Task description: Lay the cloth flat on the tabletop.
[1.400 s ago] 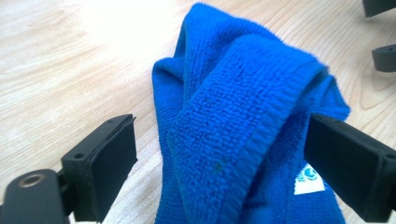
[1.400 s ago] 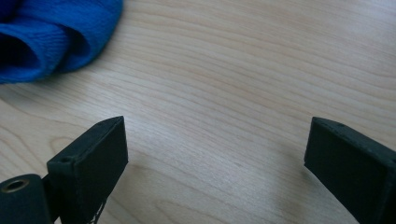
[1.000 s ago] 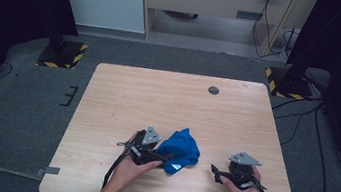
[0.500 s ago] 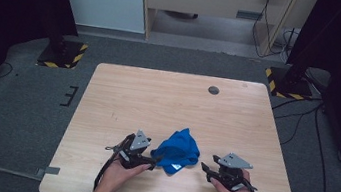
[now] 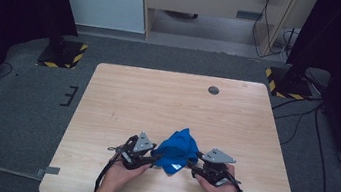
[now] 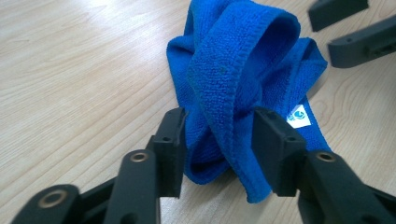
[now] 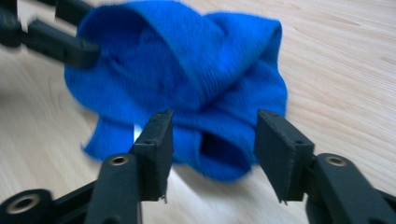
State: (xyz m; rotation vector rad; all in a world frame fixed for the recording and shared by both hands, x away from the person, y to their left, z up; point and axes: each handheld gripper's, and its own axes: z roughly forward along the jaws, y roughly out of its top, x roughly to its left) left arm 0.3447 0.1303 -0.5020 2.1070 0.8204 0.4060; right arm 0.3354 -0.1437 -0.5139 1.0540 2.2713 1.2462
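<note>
A crumpled blue cloth [image 5: 178, 150] with a small white label lies near the table's front edge, between the two grippers. In the left gripper view the cloth [image 6: 233, 60] has a thick fold between my jaws. My left gripper [image 6: 218, 135] has just been closing, and both pads touch that fold. From the high view the left gripper [image 5: 154, 158] sits at the cloth's left side and the right gripper [image 5: 192, 163] at its right. In the right gripper view the cloth's [image 7: 187, 60] lower lobe lies loosely between the half-closed jaws of my right gripper [image 7: 212, 140], unsqueezed.
The wooden table [image 5: 168, 100] has a dark round plug [image 5: 213, 90] near its far edge. Black stands with yellow-striped feet [image 5: 63, 55] are on the floor past both far corners. The person's hands come in over the front edge.
The right gripper has slid left up to the cloth, narrowing its jaws early on. The left gripper's jaws have narrowed onto the cloth's left side. The cloth has stayed in place.
</note>
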